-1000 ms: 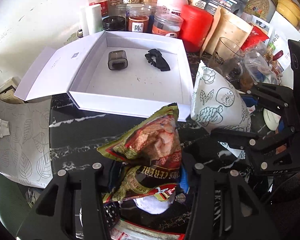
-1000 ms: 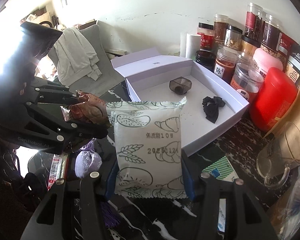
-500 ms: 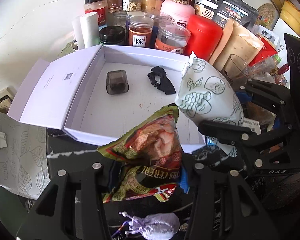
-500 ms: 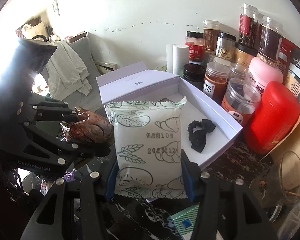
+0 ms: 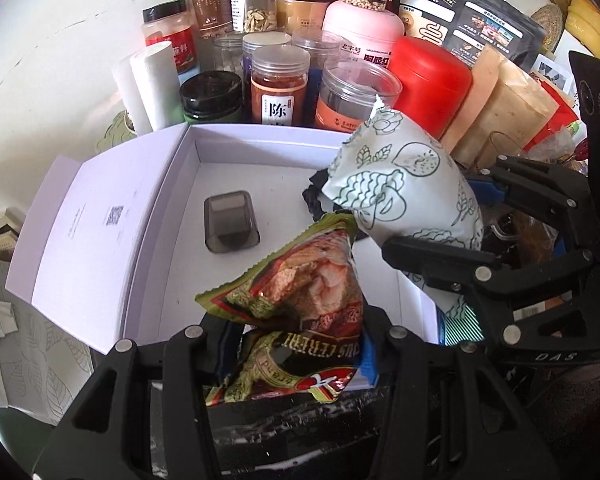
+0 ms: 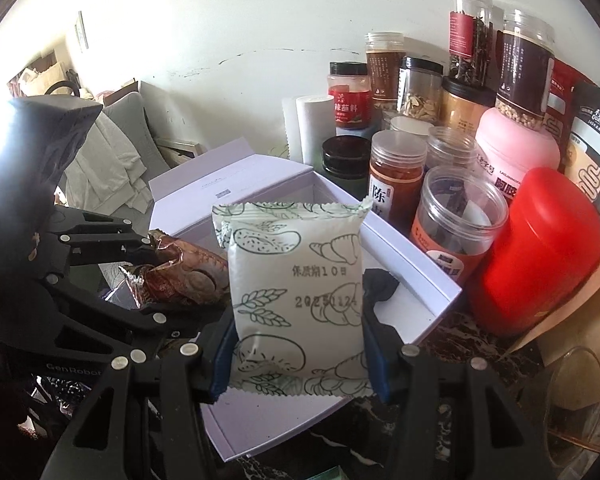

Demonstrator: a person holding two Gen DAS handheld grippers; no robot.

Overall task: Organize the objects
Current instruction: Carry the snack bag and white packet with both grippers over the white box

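Observation:
My left gripper (image 5: 292, 344) is shut on a green and red cereal snack packet (image 5: 300, 292), held over the near edge of the open white box (image 5: 172, 264). My right gripper (image 6: 296, 344) is shut on a pale green bread packet (image 6: 296, 288) with printed drawings, held over the box's right side (image 6: 432, 276). Each gripper shows in the other's view: the right one (image 5: 440, 216) with its packet (image 5: 404, 176), the left one (image 6: 168, 280) with the snack packet (image 6: 180, 272). In the box lie a dark grey plastic case (image 5: 230, 222) and a black crumpled item (image 5: 314, 196), partly hidden.
Behind the box stands a crowd of jars (image 5: 280, 84), a red canister (image 5: 428, 80), a pink tub (image 5: 360, 32), a white roll (image 5: 156, 80) and bags (image 5: 500, 112). The box's lid (image 5: 84, 232) lies open to the left. A glass mug (image 6: 576, 392) sits at the right.
Both grippers have carried their packets forward from the dark marble table to above the white box. The jars have come closer. Neither grip has changed.

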